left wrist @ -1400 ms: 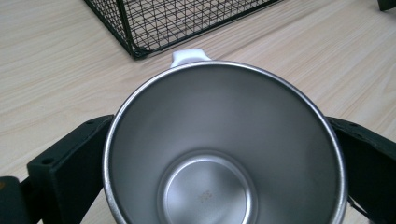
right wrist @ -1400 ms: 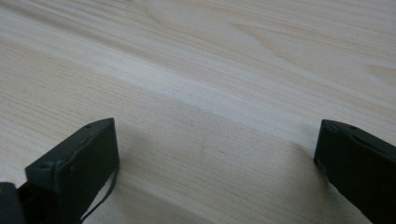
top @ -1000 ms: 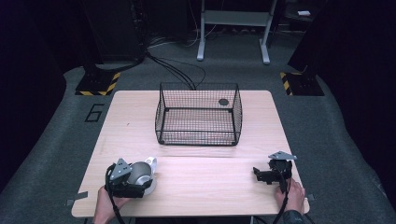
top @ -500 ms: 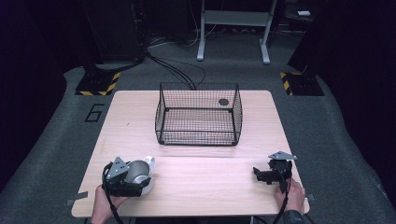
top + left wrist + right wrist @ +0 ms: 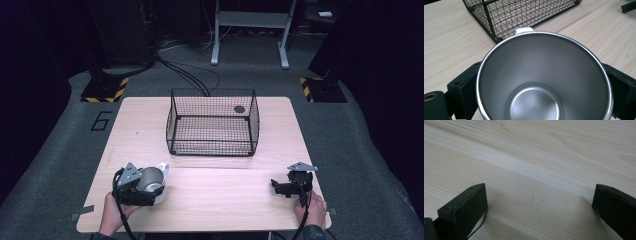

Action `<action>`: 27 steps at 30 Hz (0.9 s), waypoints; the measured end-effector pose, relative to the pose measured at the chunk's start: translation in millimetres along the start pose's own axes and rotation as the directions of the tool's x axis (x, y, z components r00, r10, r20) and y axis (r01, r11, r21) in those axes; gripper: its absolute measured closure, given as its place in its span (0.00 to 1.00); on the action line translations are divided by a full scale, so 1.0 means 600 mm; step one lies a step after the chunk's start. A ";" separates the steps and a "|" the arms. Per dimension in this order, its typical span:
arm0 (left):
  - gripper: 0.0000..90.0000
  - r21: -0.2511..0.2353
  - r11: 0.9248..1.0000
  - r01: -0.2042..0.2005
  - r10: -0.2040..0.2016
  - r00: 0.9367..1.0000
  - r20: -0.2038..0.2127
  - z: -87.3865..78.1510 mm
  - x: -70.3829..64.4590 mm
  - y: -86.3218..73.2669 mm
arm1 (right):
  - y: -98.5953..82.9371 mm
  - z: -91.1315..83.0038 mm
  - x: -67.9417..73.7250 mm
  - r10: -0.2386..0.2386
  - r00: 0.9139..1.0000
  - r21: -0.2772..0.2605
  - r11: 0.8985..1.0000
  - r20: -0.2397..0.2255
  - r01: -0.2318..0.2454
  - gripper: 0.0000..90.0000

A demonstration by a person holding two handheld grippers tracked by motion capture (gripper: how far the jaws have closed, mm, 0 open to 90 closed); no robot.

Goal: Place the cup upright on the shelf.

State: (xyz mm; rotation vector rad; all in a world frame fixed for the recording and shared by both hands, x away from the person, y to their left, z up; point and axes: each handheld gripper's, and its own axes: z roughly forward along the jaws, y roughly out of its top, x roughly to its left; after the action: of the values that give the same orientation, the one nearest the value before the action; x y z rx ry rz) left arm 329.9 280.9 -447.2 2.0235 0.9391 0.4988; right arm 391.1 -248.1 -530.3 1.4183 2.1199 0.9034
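Note:
A steel cup (image 5: pixel 150 179) with a white outside and handle sits between the jaws of my left gripper (image 5: pixel 151 190) at the table's front left. In the left gripper view the cup (image 5: pixel 544 82) is seen from above, its shiny inside empty, and my left gripper (image 5: pixel 541 96) is shut on it with a black jaw pressed to each side. A black wire basket (image 5: pixel 212 145) stands at the middle of the table, beyond the cup (image 5: pixel 524 12). My right gripper (image 5: pixel 276 186) rests open at the front right, with bare wood between its jaws (image 5: pixel 539 205).
A small dark round thing (image 5: pixel 239 109) lies in the basket's far right corner. The light wooden table (image 5: pixel 225 210) stands on grey carpet. Cables and a metal stand's legs (image 5: pixel 250 35) lie on the floor behind it.
My left gripper with the cup has shifted slightly to the left. The right gripper has stayed where it was.

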 end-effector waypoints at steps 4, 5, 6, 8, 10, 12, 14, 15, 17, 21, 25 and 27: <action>0.07 0.001 1.000 -0.004 0.004 1.000 0.004 0.004 -0.001 0.006 | 0.000 0.000 0.000 0.000 1.000 0.000 1.000 0.001 0.000 0.00; 0.07 -0.002 1.000 -0.011 0.011 1.000 0.006 0.007 -0.002 0.010 | 0.000 0.000 0.000 0.000 1.000 0.000 1.000 0.000 0.000 0.00; 0.07 -0.009 1.000 -0.005 0.005 1.000 0.004 0.009 -0.003 0.012 | 0.000 0.000 0.000 0.000 1.000 0.000 1.000 0.000 0.000 0.00; 0.07 0.000 1.000 -0.014 0.014 1.000 0.014 0.011 -0.003 0.017 | 0.000 0.000 0.000 0.001 1.000 0.000 1.000 0.000 -0.001 0.00; 0.07 0.001 1.000 -0.021 0.021 1.000 0.018 0.014 -0.004 0.021 | 0.000 0.000 0.000 0.000 1.000 0.000 1.000 0.001 0.000 0.00; 0.07 0.005 1.000 -0.027 0.027 0.999 0.025 0.016 -0.005 0.026 | 0.000 0.000 0.000 0.000 1.000 0.000 1.000 0.000 0.000 0.00; 0.07 0.002 1.000 -0.029 0.029 0.999 0.027 0.020 -0.007 0.030 | 0.000 0.000 0.000 0.000 1.000 0.000 1.000 0.000 0.000 0.00; 0.07 0.005 0.999 -0.035 0.035 0.999 0.032 0.021 -0.007 0.032 | 0.000 0.000 0.000 0.000 1.000 0.000 1.000 0.000 0.000 0.00; 0.07 0.005 0.999 -0.032 0.031 0.999 0.035 0.025 -0.009 0.035 | 0.000 0.000 0.000 0.000 1.000 0.000 1.000 0.000 0.000 0.00; 0.07 0.008 0.999 -0.040 0.040 0.998 0.048 0.033 -0.010 0.042 | 0.000 0.000 0.000 0.000 1.000 0.000 1.000 0.000 0.000 0.00; 0.07 0.005 0.999 -0.051 0.051 0.997 0.065 0.041 -0.014 0.050 | 0.000 0.000 0.000 0.000 1.000 0.000 1.000 0.000 0.000 0.00; 0.07 0.006 0.998 -0.059 0.058 0.996 0.068 0.044 -0.016 0.056 | 0.000 0.000 0.000 0.000 1.000 0.000 1.000 0.000 0.000 0.00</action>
State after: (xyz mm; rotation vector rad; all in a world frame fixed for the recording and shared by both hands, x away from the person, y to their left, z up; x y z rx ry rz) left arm 354.9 246.9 -435.1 2.0671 0.8446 0.4556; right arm 391.1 -248.1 -530.3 1.4186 2.1193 0.9036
